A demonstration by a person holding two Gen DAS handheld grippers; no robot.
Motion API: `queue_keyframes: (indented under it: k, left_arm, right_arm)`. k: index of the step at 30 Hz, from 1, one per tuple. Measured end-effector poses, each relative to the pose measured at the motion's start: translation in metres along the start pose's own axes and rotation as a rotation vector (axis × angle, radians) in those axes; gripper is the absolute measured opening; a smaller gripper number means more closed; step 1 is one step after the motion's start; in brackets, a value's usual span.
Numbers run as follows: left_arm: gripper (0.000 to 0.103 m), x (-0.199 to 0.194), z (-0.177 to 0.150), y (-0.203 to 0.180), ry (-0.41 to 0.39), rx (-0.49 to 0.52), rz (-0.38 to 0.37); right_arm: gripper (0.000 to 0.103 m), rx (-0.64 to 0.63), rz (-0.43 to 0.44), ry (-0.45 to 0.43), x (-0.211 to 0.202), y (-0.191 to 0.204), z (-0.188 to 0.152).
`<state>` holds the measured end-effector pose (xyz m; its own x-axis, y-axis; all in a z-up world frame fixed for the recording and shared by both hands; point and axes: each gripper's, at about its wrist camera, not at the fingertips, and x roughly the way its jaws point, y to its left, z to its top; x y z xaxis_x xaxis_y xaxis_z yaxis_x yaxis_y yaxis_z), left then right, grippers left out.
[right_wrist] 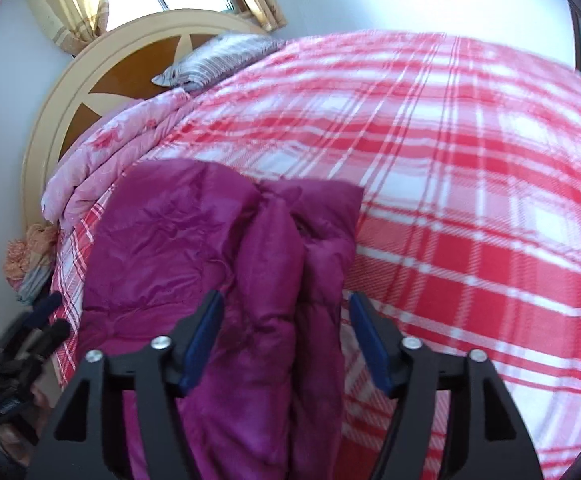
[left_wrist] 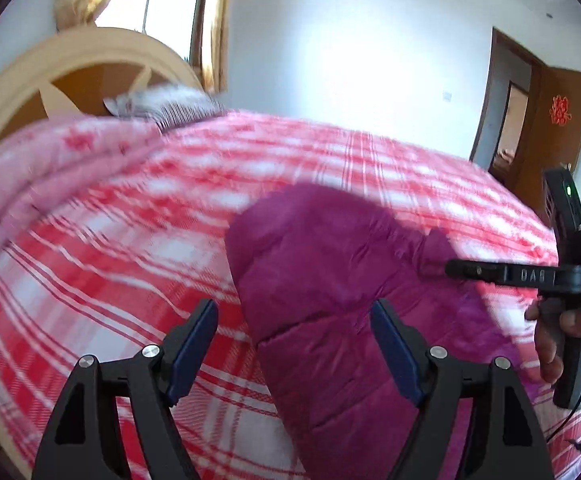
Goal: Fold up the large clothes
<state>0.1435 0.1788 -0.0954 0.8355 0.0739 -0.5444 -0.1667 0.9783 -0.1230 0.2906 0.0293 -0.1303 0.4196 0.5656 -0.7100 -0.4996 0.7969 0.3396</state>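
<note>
Both tools, left tool (left_wrist: 293, 348) and right tool (right_wrist: 286, 340), are spread with nothing pinched. One jacket (right_wrist: 210, 248) is laid folded on the bed (right_wrist: 470, 200); little folding is judged to remain.

From my left hand's view, pale raised letters stand on the black plastic finger of my right gripper (left_wrist: 518, 274), which reaches in from the right edge; they appear mirrored and read roughly "DAB", though I cannot make them out surely. On the open brown wooden door (left_wrist: 556, 120) at the far right hangs a red paper-cut sign (left_wrist: 561, 111) shaped like a Chinese character, too small and blurred for me to read. From my right hand's view I find no lettering that can be read.
</note>
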Motion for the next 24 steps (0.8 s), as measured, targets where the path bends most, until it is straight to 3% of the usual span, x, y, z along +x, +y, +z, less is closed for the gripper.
queue_keyframes:
  k: [2,4,8,14,20,24]
  left_arm:
    - [0.092,-0.022,0.007,0.0,-0.053,-0.002,0.019]
    - [0.095,-0.039,0.014,0.0,-0.103,-0.011,0.035]
    - [0.096,-0.065,0.025,-0.002,-0.158,-0.025,0.045]
    - [0.096,-0.099,0.036,-0.011,-0.233,0.002,0.009]
    - [0.097,-0.118,0.039,-0.018,-0.286,0.038,-0.002]
    - [0.097,-0.115,0.039,-0.017,-0.281,0.048,0.004]
  right_arm:
    - [0.08,-0.015,-0.077,-0.053,-0.025,0.014,-0.003]
    - [0.08,-0.033,-0.088,-0.096,-0.045,0.024,-0.005]
    - [0.098,-0.045,-0.12,-0.222,-0.099,0.049,-0.022]
    - [0.101,-0.067,-0.154,-0.331,-0.153,0.077,-0.042]
    - [0.102,-0.09,-0.167,-0.371,-0.169,0.092,-0.048]
    - [0.103,-0.119,-0.179,-0.392,-0.176,0.102,-0.055]
